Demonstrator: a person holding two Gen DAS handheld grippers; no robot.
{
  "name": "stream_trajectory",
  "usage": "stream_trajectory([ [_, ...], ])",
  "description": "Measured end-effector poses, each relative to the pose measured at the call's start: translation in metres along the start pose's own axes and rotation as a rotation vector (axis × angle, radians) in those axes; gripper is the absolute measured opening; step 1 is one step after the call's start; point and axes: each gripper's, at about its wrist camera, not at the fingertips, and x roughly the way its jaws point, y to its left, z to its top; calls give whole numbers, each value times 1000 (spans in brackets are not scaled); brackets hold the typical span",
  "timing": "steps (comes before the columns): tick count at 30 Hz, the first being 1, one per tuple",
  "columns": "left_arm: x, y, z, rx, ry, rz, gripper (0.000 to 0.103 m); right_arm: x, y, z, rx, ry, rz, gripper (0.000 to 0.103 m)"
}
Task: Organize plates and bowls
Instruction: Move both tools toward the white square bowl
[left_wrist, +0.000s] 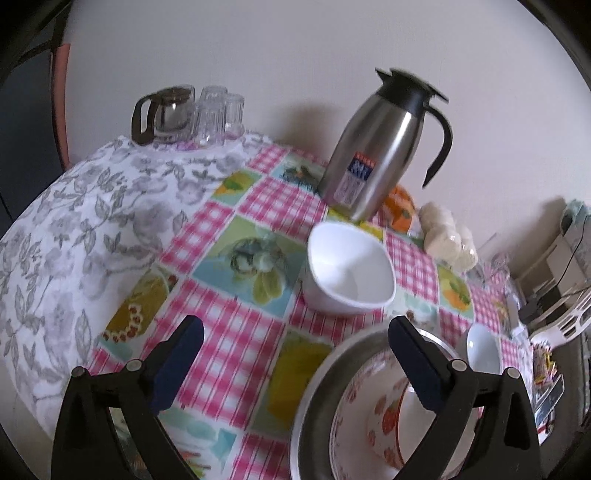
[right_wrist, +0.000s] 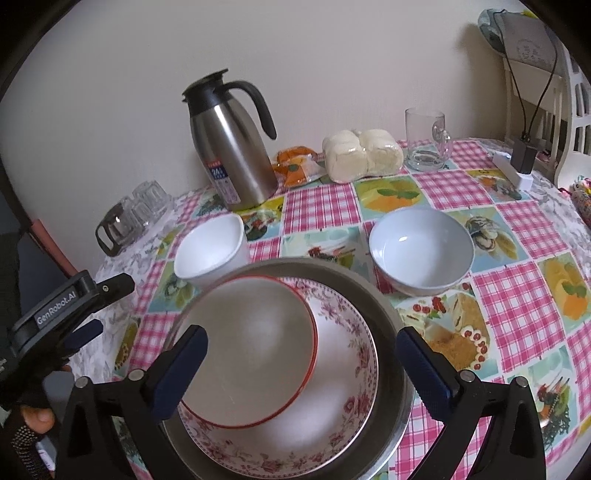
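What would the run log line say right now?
stack: red-rimmed bowl in floral bowl in metal bowl | left gripper: open, empty

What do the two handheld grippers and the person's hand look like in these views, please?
Both the left gripper and the right gripper have black frames, silver pivot pins and dark blue finger pads. White "GenRobot.AI" lettering marks the left one's side. The hand wears a dark glove.
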Motion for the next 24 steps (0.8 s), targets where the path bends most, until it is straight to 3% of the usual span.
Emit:
stream_trajectory([
  [6,3,5,9,4,-59,0,100,-2,2,13,2,-7,-4,103],
  [11,15,8,14,-13,-11,-59,100,-2,12,31,-26,4,16,103],
  [15,25,6,13,18,-4,-44,100,-2,21,52,-64,10,-14,103],
  [24,53,17,19,-15,89,-50,100,22,48,97,-134,123,33,103],
])
